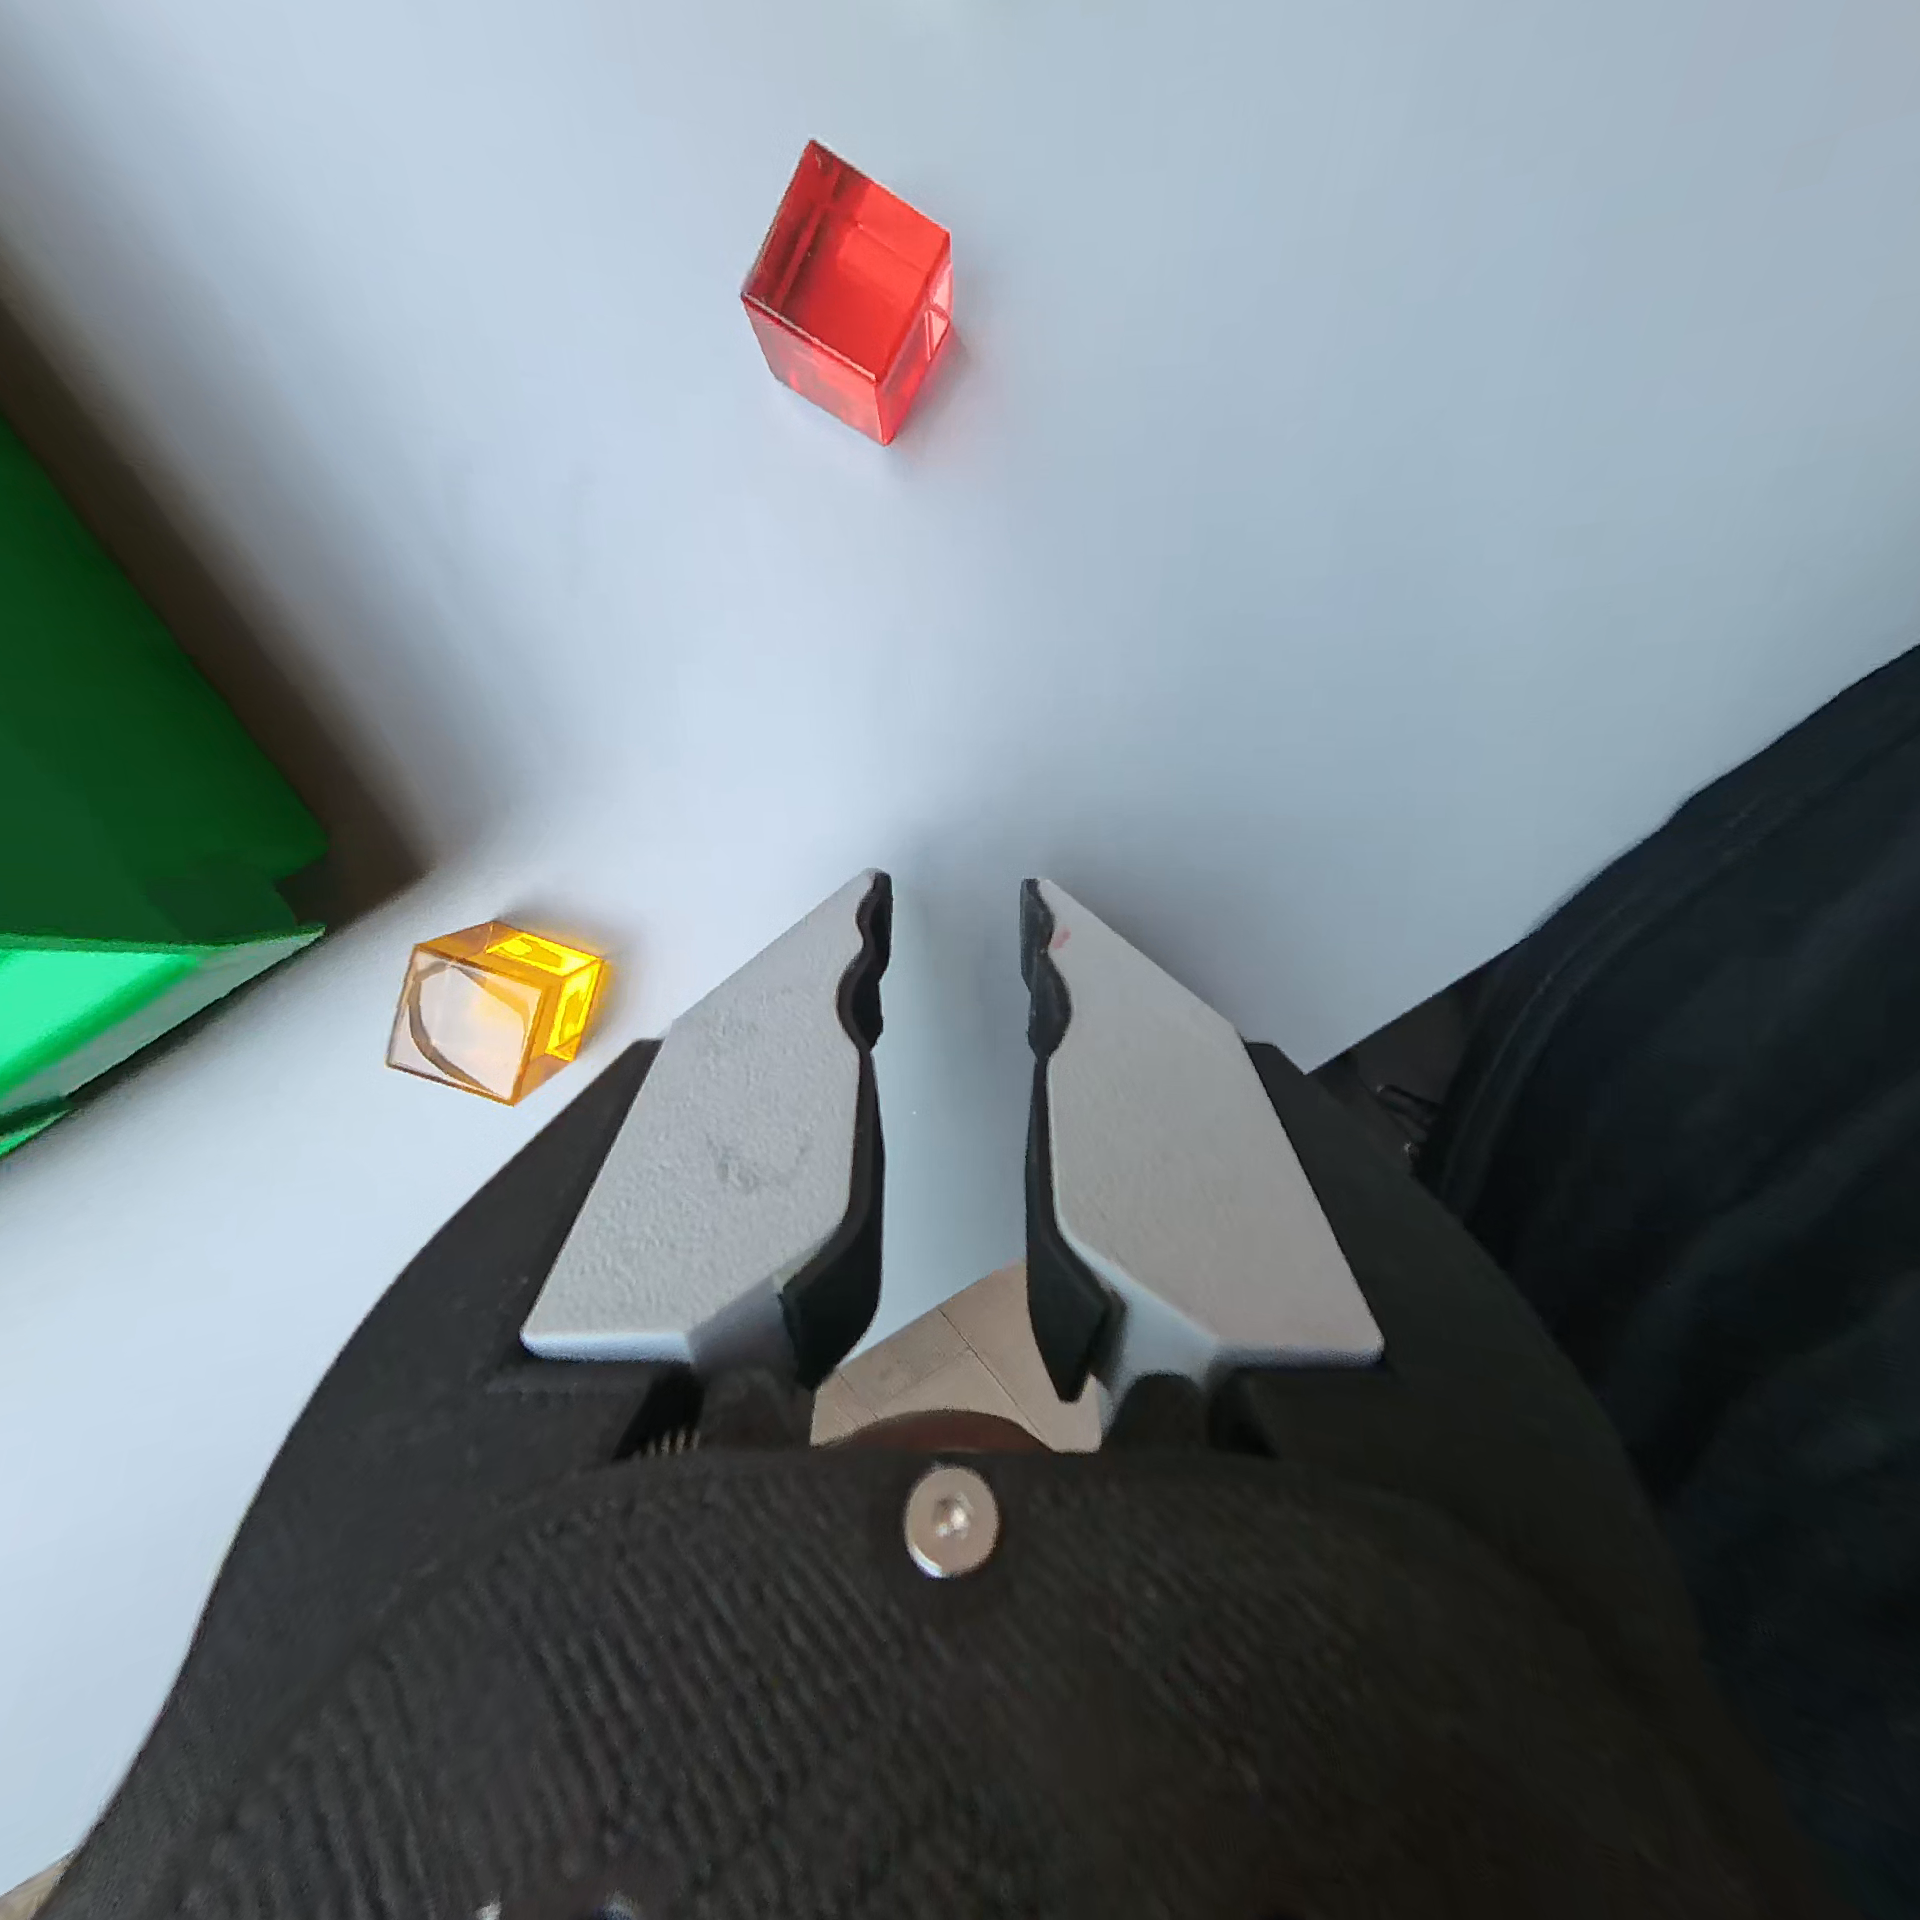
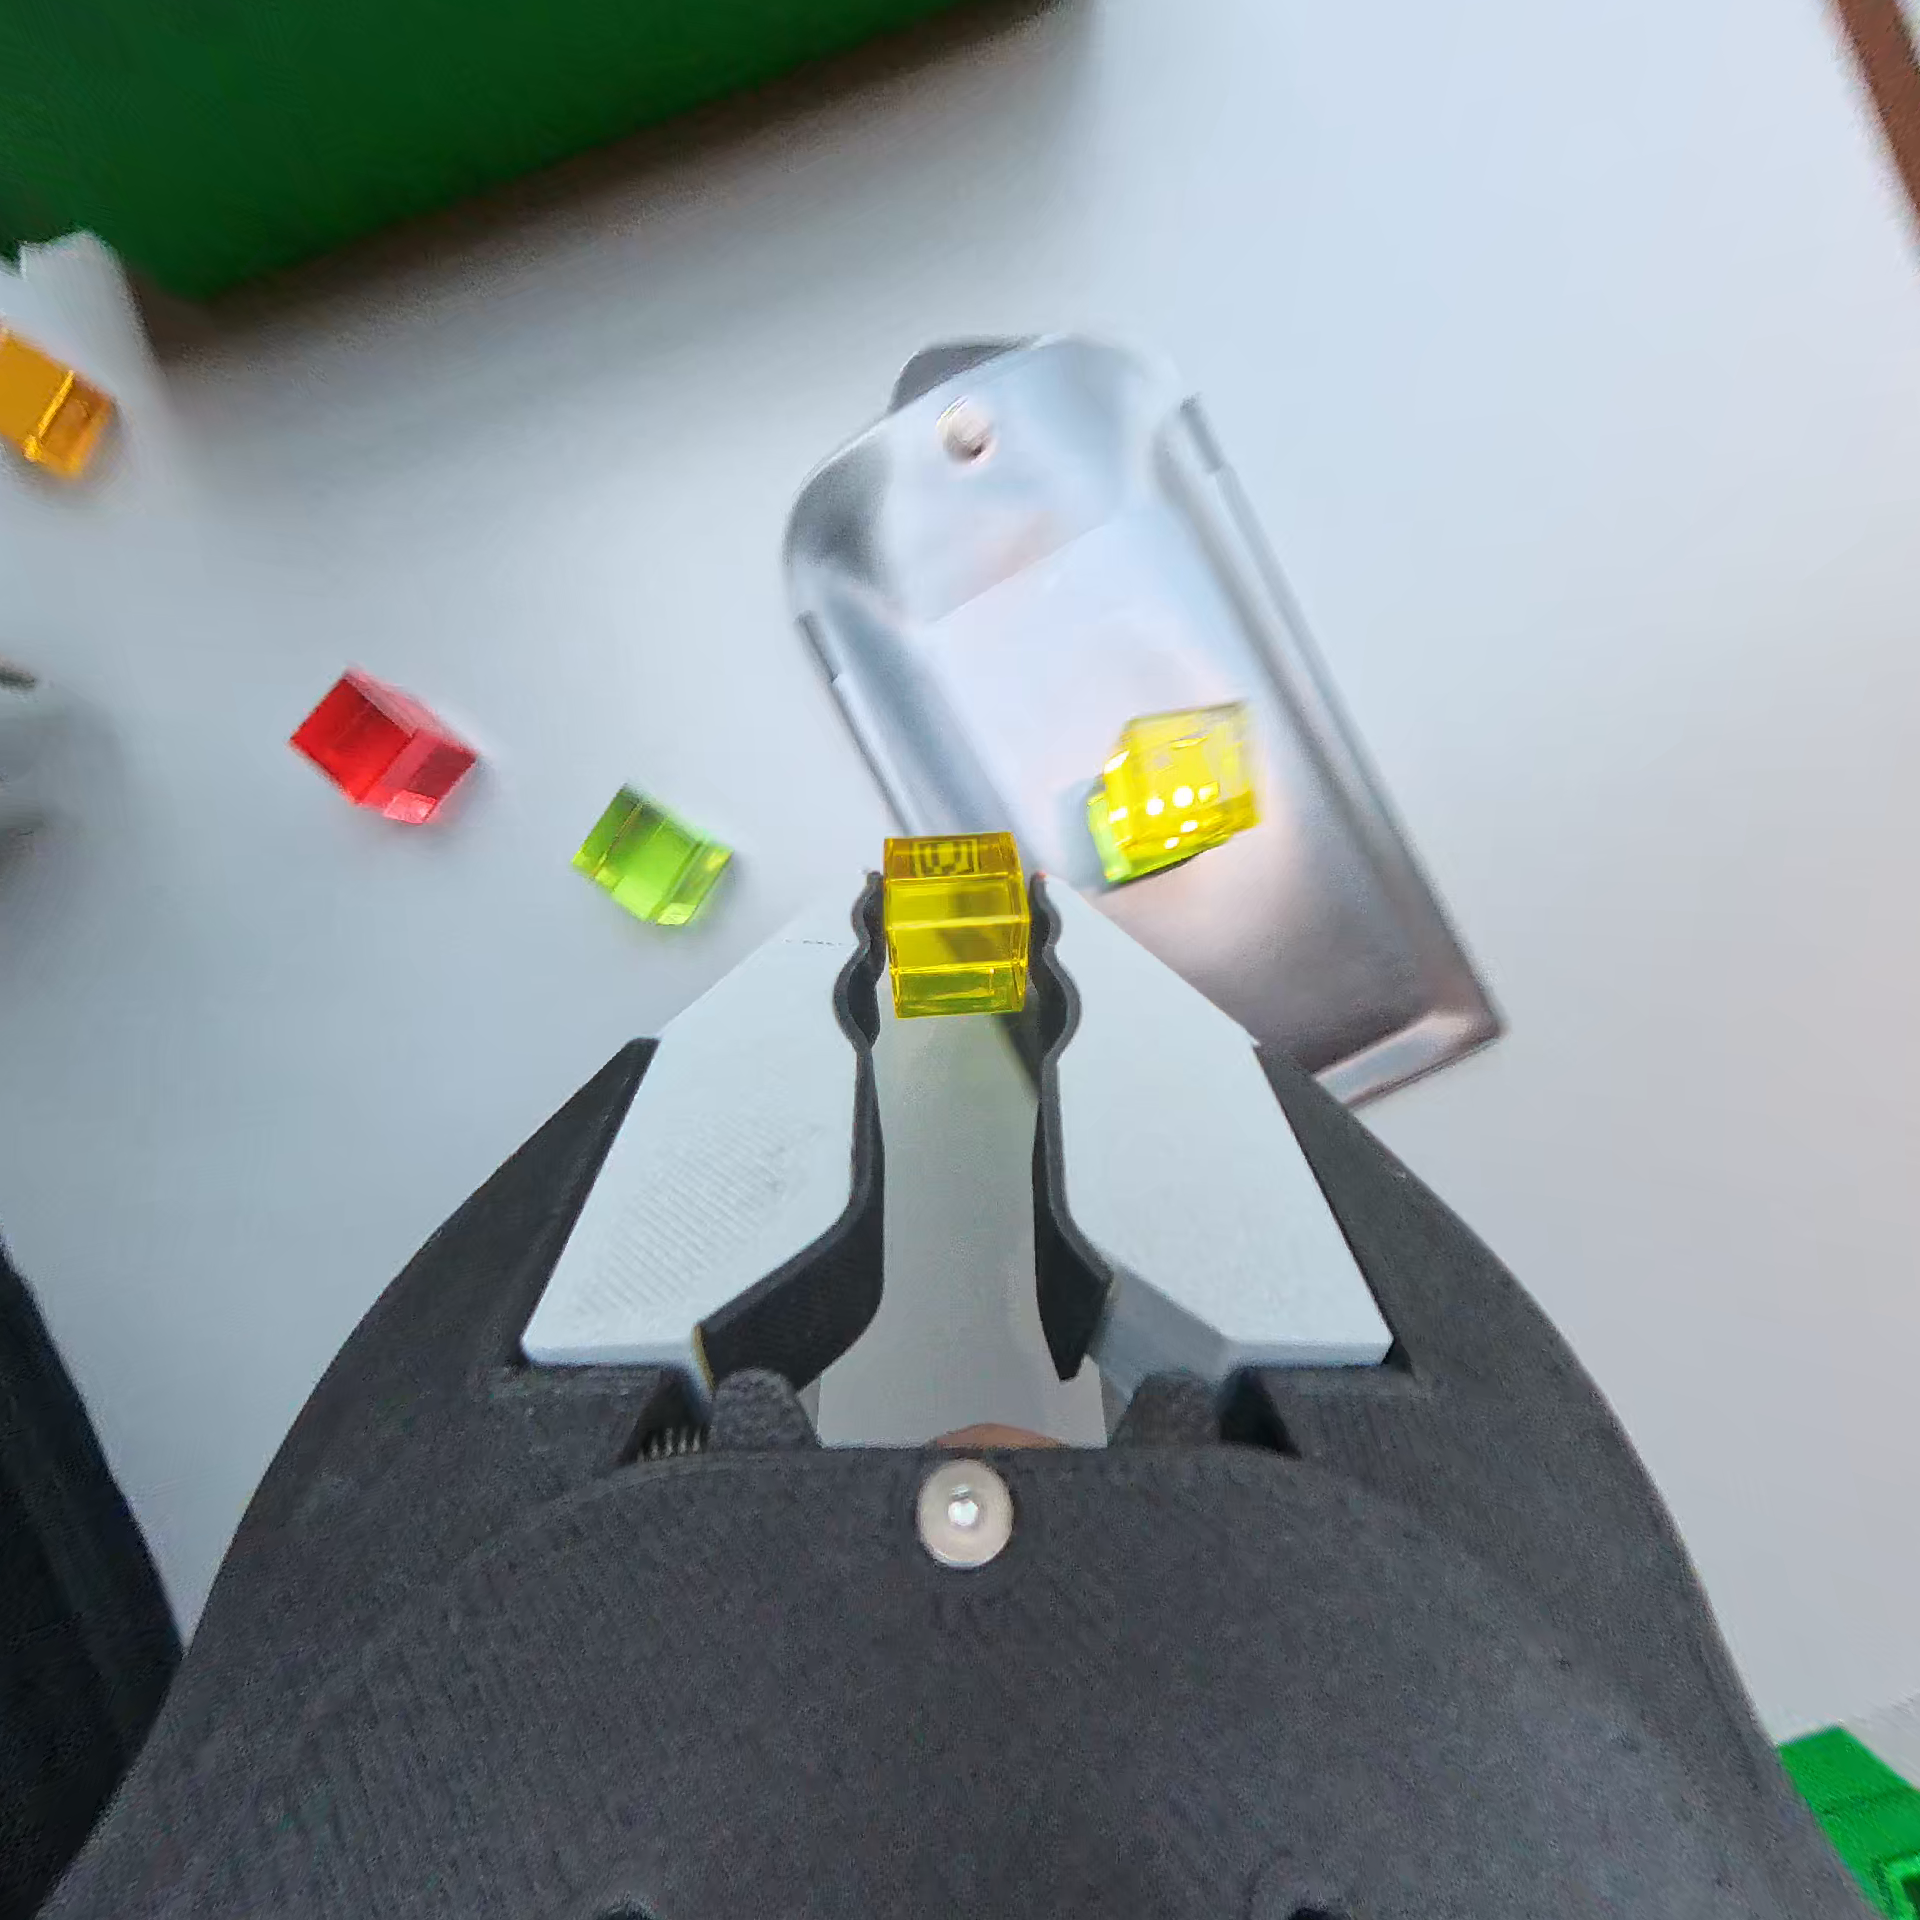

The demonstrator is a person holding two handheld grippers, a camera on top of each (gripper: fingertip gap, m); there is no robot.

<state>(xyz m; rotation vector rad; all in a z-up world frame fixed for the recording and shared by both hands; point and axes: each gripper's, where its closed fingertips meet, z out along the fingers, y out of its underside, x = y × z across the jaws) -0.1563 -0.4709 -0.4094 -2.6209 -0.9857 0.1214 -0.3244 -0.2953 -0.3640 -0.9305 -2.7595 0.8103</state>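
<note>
My right gripper (image 2: pixel 956 914) is shut on a clear yellow cube (image 2: pixel 954 930) and holds it above the white table, just short of a shiny metal tray (image 2: pixel 1288 935). The tray's surface shows a yellow and green reflection (image 2: pixel 1174 795). A green cube (image 2: pixel 652 857), a red cube (image 2: pixel 382 748) and an orange cube (image 2: pixel 52 410) lie to the left. My left gripper (image 1: pixel 956 914) is open and empty above the table. The orange cube (image 1: pixel 499 1008) lies just left of its fingers. The red cube (image 1: pixel 852 296) lies farther ahead.
A green box (image 1: pixel 125 810) stands at the left in the left wrist view and along the far edge in the right wrist view (image 2: pixel 416 114). Dark fabric (image 1: pixel 1714 1143) lies at the right of the left gripper. A small green object (image 2: pixel 1860 1808) sits at the lower right. My right fingertips sit around 25 cm from my left ones.
</note>
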